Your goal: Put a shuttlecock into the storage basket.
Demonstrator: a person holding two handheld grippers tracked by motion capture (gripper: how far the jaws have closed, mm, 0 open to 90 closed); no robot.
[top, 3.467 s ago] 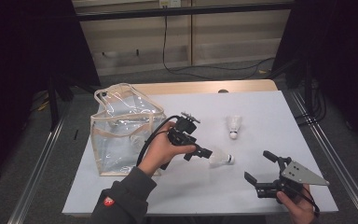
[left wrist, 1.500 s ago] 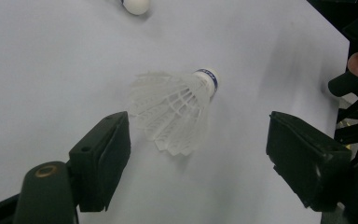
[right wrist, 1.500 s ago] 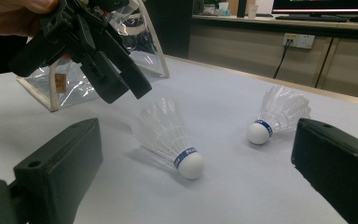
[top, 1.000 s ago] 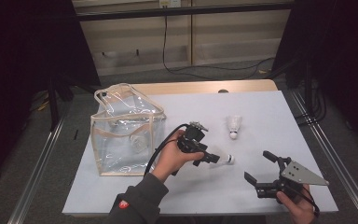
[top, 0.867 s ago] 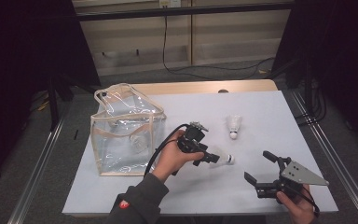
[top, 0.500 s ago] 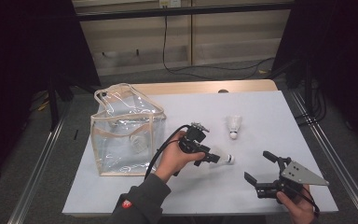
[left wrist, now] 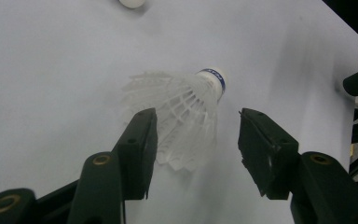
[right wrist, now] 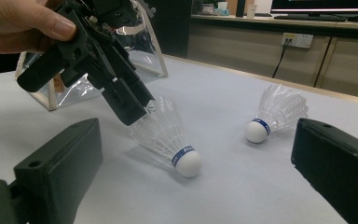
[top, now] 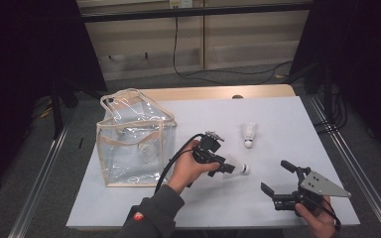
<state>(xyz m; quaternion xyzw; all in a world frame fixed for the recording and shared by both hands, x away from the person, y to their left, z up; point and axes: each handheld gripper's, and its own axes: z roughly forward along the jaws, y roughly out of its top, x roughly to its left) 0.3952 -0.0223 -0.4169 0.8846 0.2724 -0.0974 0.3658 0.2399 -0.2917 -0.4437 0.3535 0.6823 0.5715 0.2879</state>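
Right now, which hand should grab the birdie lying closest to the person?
Left. The left tongs already straddle the near shuttlecock's feathers and have just been closing; a gap remains on one side. The right tongs rest wide open, apart from it.

White table point(top: 297, 124) – two shuttlecocks point(top: 248, 134), clear bag point(top: 134, 144).

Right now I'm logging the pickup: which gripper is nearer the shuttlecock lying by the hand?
Left. The left gripper straddles the shuttlecock, jaws just closing around its feathers. The right gripper sits apart, nearer the table's front edge.
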